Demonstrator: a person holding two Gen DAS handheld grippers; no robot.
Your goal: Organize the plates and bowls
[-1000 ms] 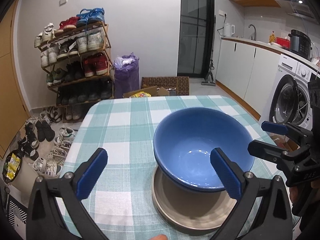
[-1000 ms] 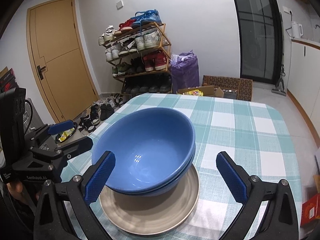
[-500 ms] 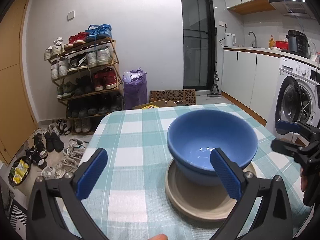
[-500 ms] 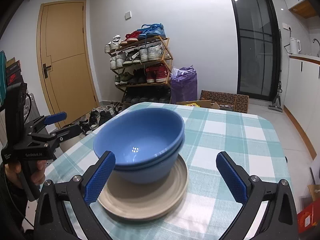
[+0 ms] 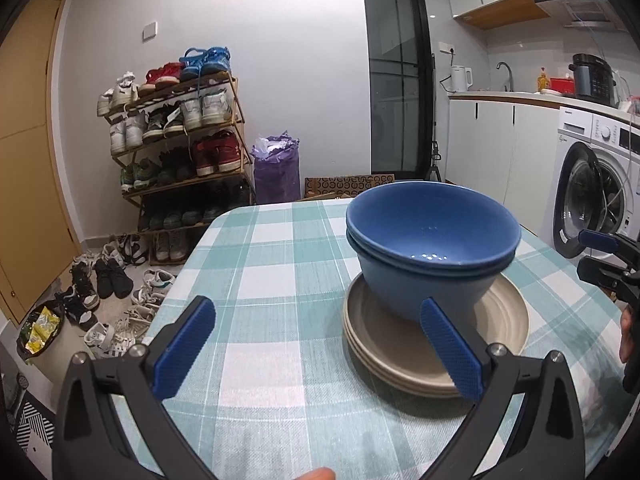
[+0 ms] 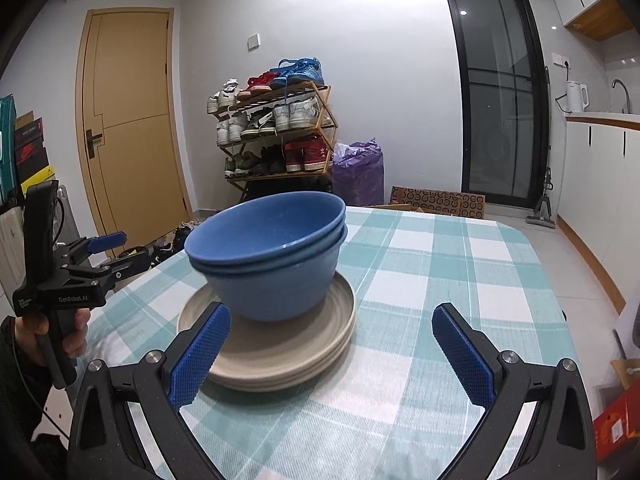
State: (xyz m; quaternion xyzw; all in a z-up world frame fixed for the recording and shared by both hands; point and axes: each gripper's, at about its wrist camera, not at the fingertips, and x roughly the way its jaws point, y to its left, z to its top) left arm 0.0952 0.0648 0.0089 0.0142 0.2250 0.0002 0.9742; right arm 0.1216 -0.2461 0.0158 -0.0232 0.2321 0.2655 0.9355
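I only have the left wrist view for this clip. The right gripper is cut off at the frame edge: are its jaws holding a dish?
Observer: No. In the right wrist view the right gripper has its jaws wide open and empty, pointed toward the blue bowls nested on the plates.
Reviewer: And where does my own gripper sit relative to that stack?
Observer: The left gripper is off to the side of the bowls, apart from them, near the edge of the table, with a hand around its handle.
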